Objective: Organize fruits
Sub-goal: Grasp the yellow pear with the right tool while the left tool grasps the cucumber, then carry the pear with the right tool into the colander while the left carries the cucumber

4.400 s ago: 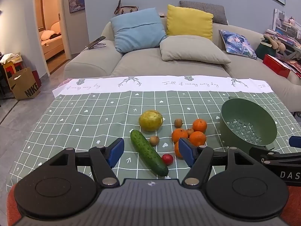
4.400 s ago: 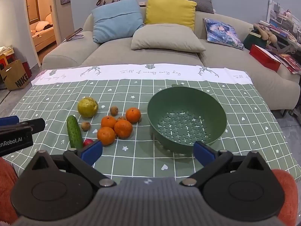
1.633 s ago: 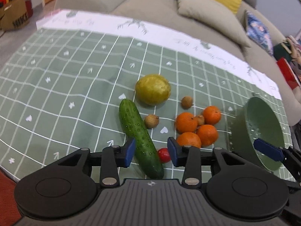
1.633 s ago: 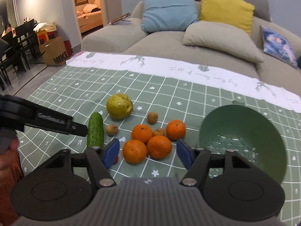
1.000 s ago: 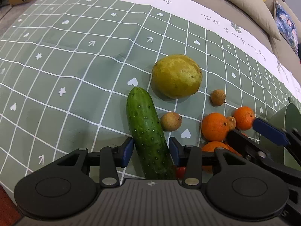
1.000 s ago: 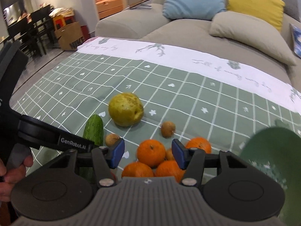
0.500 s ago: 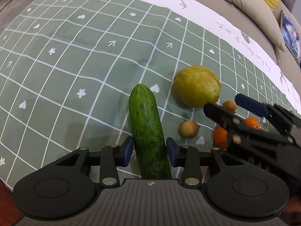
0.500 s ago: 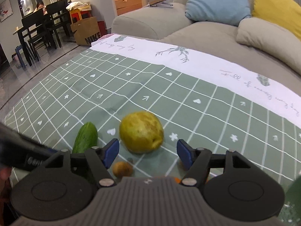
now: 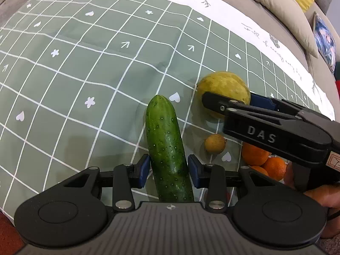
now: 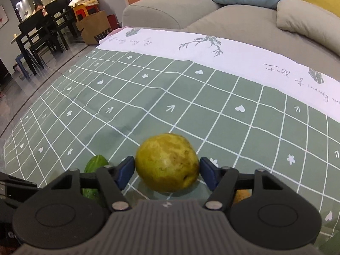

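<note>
Now left gripper (image 9: 167, 171) pinching cucumber (image 9: 166, 146), right gripper (image 10: 167, 171) spread around pear (image 10: 167, 162), bare tablecloth (image 10: 191, 97) beyond.

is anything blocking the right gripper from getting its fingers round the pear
Nothing visible does. The pear already sits between the right gripper fingers; the cucumber lies off to its left, clear of them.

cucumber (image 9: 167, 146): near end hidden | oranges (image 9: 263, 161): partly hidden, perhaps three

Right gripper (image 10: 167, 170) straddles the yellow-green pear (image 10: 167, 162); cucumber (image 10: 93, 176) lies left
</note>
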Tool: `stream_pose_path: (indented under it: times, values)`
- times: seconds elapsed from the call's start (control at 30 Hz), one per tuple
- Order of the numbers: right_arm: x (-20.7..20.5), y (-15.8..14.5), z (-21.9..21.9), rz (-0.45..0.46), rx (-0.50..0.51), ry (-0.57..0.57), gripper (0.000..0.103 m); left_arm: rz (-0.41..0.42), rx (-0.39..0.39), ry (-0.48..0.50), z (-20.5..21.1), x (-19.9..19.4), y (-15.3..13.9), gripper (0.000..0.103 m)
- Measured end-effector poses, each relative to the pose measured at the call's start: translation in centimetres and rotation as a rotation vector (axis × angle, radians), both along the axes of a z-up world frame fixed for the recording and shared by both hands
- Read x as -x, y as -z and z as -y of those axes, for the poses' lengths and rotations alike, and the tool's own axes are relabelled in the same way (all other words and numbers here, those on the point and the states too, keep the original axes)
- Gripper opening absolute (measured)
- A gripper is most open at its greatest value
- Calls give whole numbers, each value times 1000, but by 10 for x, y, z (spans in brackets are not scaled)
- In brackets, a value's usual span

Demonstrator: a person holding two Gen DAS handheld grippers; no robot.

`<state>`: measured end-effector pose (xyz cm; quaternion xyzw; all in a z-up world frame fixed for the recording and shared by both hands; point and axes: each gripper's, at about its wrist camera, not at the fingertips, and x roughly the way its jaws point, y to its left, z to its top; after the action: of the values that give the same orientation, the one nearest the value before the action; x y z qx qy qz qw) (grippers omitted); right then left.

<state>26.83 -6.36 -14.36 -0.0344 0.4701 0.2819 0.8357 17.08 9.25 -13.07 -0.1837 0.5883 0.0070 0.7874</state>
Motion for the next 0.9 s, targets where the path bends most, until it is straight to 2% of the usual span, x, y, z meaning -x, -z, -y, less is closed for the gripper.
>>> stream_pose_path:
  times: [0.27, 0.37, 0.67, 0.9]
  values:
    - [8, -3, -2, 14, 24, 13, 62, 16, -26, -7, 5, 4, -2, 42]
    - [16, -13, 0, 38, 10, 11, 62, 43, -34, -5, 5, 12, -8, 41]
    - [57, -60, 26, 129, -49, 44, 62, 159, -46, 7, 7, 44, -47, 40]
    - [102, -84, 67, 179, -94, 123, 62, 272, -54, 79, 30, 67, -88, 40]
